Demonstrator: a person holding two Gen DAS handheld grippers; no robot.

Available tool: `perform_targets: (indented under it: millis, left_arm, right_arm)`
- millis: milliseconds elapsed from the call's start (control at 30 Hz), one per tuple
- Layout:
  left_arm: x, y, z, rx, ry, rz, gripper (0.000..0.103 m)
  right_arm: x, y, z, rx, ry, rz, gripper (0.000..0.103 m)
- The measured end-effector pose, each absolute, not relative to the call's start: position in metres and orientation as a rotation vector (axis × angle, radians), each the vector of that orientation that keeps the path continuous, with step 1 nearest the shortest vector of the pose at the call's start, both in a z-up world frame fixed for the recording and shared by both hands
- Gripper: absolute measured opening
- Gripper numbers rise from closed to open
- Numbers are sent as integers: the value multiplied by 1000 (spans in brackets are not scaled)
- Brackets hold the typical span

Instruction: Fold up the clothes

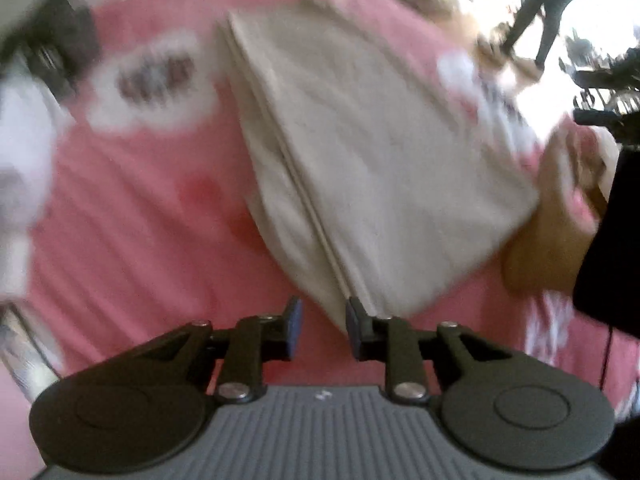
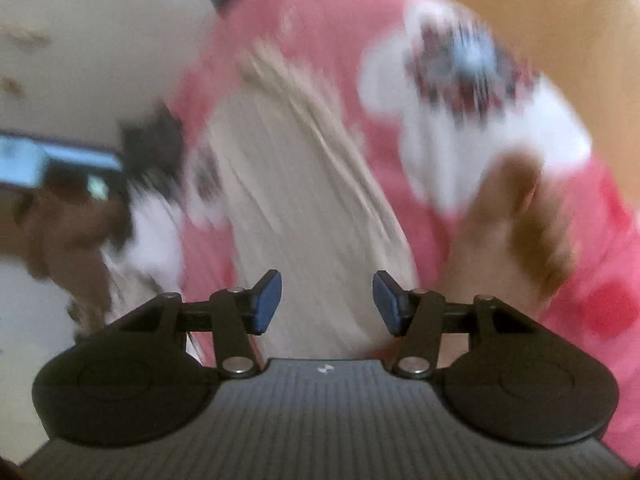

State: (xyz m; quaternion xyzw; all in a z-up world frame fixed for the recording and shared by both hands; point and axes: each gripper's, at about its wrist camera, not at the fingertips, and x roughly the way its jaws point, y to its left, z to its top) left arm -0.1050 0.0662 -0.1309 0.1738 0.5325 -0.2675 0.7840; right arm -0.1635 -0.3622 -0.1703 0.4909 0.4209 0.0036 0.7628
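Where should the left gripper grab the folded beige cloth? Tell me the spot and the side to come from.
Take the beige cloth at its near corner, where the stacked edges run down to the left gripper. Come in low from the near side, fingers straddling the layers. The gripper is open and that corner sits right by its right finger, so all layers can probably be pinched together above the pink sheet.

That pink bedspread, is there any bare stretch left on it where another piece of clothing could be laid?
Yes. In the left wrist view the pink sheet lies bare between the folded beige cloth, the white printed patch and the open left gripper. Right of the cloth it is crowded: a bare foot and something black. The right wrist view is too blurred to add more.
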Motion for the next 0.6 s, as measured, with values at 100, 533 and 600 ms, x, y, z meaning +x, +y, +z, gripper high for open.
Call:
perform_targets:
  millis: [100,533,600]
  left_arm:
    - [-97,64,-72,312,1033,-535,28]
    - [-167,79,140,43,482,-568,48]
    - [-170,78,129,7,501,-589,48]
  right_arm:
    - [-177,-383,-126,1057,717,7,50]
    - [-252,-321,125,460,196,81,50]
    - [-253,-303,129,429,194,112,50]
